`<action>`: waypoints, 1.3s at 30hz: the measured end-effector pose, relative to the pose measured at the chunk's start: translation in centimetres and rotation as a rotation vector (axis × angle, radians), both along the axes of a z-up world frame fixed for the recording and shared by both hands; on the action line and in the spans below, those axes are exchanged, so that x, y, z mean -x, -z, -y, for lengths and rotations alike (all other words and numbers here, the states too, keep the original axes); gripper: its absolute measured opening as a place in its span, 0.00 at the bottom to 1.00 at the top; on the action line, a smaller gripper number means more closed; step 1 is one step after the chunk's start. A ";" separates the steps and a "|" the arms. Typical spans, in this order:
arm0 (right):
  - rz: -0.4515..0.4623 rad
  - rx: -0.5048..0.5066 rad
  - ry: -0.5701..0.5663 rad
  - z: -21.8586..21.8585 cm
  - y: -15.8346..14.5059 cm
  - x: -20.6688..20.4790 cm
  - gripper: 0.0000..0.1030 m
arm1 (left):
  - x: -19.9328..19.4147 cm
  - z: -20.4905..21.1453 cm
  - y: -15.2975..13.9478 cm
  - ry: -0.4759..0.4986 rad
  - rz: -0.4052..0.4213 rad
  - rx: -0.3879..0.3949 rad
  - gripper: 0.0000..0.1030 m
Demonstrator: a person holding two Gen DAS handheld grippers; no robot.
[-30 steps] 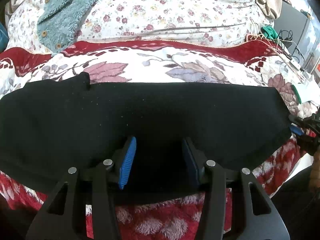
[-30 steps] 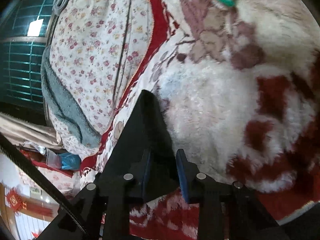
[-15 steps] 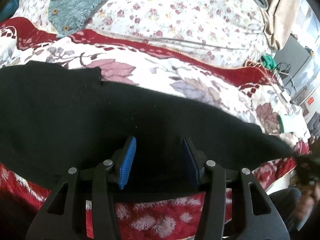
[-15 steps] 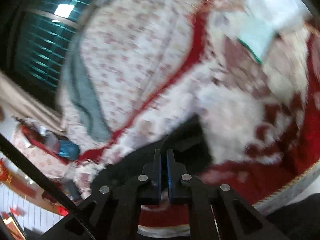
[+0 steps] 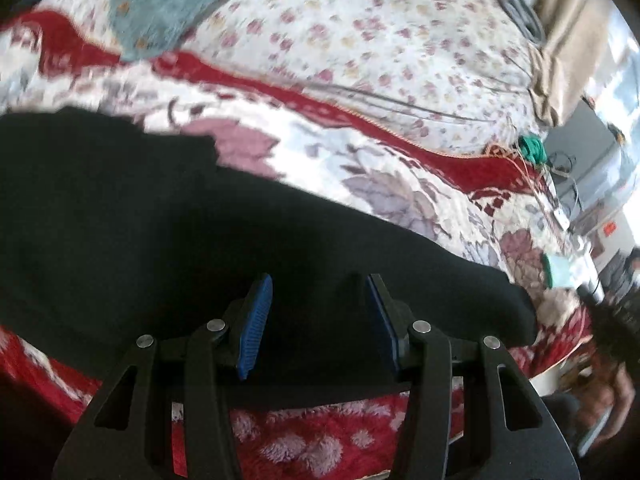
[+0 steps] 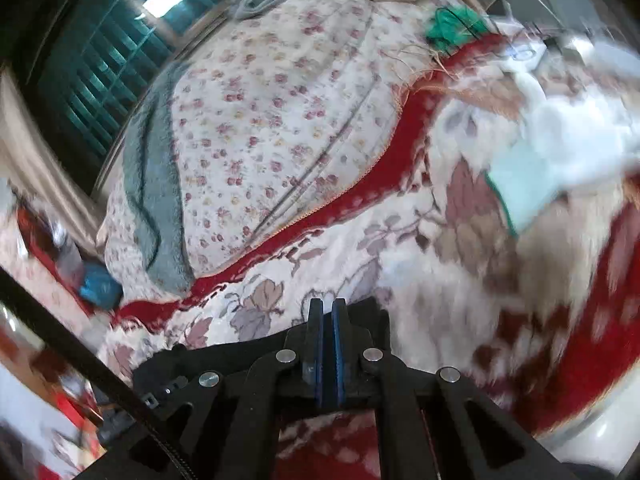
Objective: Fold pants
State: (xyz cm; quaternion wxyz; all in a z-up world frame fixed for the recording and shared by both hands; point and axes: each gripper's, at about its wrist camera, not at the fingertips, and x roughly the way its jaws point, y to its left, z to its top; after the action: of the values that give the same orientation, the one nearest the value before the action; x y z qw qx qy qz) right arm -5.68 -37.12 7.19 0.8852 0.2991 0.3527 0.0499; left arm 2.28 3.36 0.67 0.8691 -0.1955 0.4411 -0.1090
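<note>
The black pants (image 5: 168,232) lie spread across the red and white floral blanket (image 5: 400,184) on the bed. My left gripper (image 5: 318,316) is open, its blue pads hovering over the near edge of the pants, around the cloth but not closed. My right gripper (image 6: 328,344) is shut on the end of the black pants (image 6: 256,348), which stretch away to the left behind its fingers. That end is lifted off the blanket (image 6: 440,280). In the left wrist view the right gripper is a dark blur at the far right.
A quilt with small flowers (image 5: 380,40) is heaped at the back, with a teal fleece garment (image 5: 168,12) on it. A white and green cloth (image 6: 528,184) lies on the blanket's right side. Cables and a green bundle (image 5: 530,148) sit beyond the bed's right end.
My right gripper closed on the pants' end and has lifted and swung it, so the view turned. The left gripper stayed open and shifted left over the pants.
</note>
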 end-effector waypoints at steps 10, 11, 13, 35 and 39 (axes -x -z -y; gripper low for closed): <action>-0.214 -0.034 -0.109 -2.7 6.4 -3.9 0.07 | 0.3 -0.6 -0.1 -0.030 -0.001 0.003 0.46; -0.282 0.073 -0.109 -3.2 7.9 -5.5 0.06 | 0.4 -0.8 -0.2 -0.032 0.003 0.000 0.46; -0.280 0.120 -0.075 -3.2 9.1 -6.6 0.03 | 0.3 -1.3 0.1 -0.034 -0.014 -0.005 0.46; -0.130 0.242 -0.027 -5.4 9.5 -7.0 0.58 | 9.4 -10.8 -4.2 -0.199 0.087 0.029 0.46; -0.104 0.253 0.001 -5.4 9.6 -6.3 0.60 | 10.0 -19.0 -3.1 -0.428 0.012 0.226 0.58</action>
State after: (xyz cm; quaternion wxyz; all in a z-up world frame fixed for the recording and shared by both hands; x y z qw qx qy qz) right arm 0.58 -31.74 -2.43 0.8964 0.1875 0.4014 -0.0110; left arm -7.76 22.38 3.74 0.8477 -0.3800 0.3692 0.0276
